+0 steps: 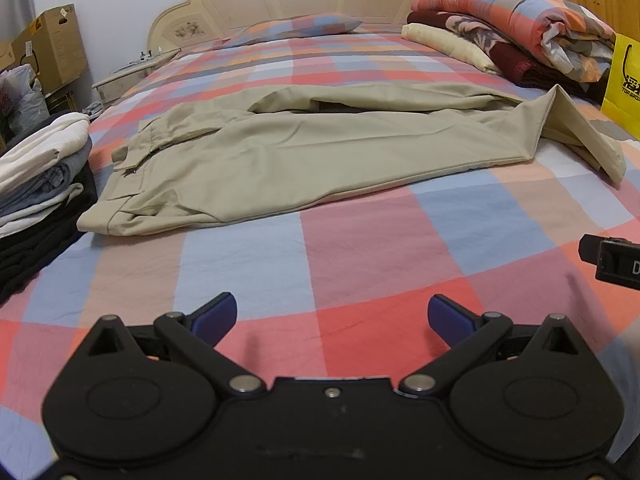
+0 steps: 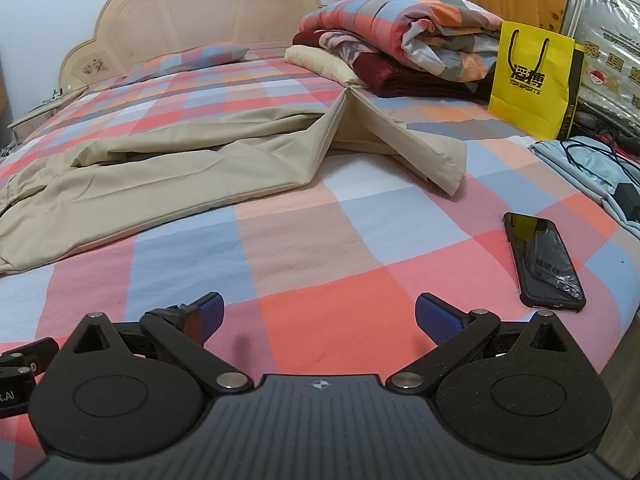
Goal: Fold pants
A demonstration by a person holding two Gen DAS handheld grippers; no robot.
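You are at the start: the pants lie sideways across the checked bed, one leg end kinked up. Both your left gripper and right gripper hover wide and empty. Flatten that leg first. A phone lies nearby; folded quilts sit by the headboard.

Light: soft, even, indoor, fairly bright | Shadows: faint under beige cotton pants | Glare: reflection on black smartphone screen | Distortion: fisheye bends checked bedsheet; dark vignette at corners | Focus: sharp, edges slightly soft
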